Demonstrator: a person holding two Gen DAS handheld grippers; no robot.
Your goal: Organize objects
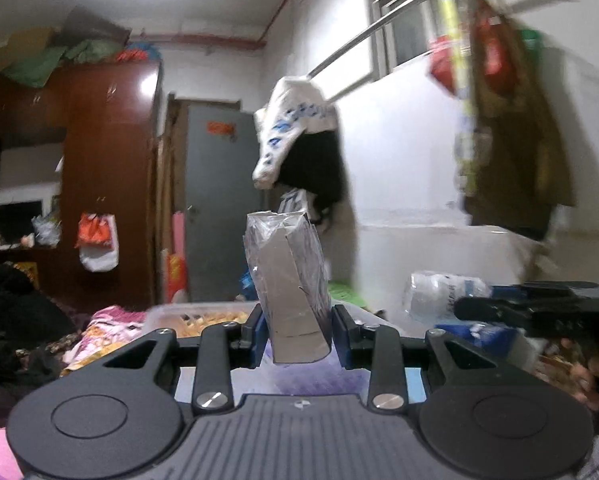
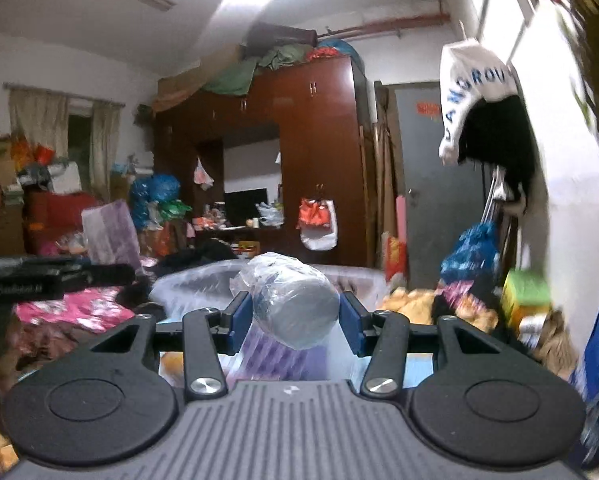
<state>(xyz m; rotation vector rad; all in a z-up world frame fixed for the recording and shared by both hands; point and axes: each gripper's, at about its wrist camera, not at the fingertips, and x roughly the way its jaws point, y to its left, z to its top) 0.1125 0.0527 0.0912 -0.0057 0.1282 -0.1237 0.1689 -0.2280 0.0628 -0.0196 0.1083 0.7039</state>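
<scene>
In the left wrist view my left gripper [image 1: 297,328] is shut on a tall grey pack wrapped in clear film [image 1: 289,280], which stands upright between the blue pads. My right gripper [image 2: 295,312] is shut on a grey roll in crinkled clear plastic [image 2: 295,300], its round end facing the camera. The right gripper [image 1: 539,310] also shows at the right edge of the left wrist view, with that roll [image 1: 443,296] at its tip. At the left edge of the right wrist view the left gripper [image 2: 59,278] appears as a black bar.
A clear plastic bin [image 2: 195,280] sits low ahead, among clothes and floral bedding [image 1: 111,328]. A dark wooden wardrobe [image 2: 319,140] and a grey door [image 1: 219,200] stand behind. A white printed garment [image 1: 295,128] hangs from a rail by the right wall.
</scene>
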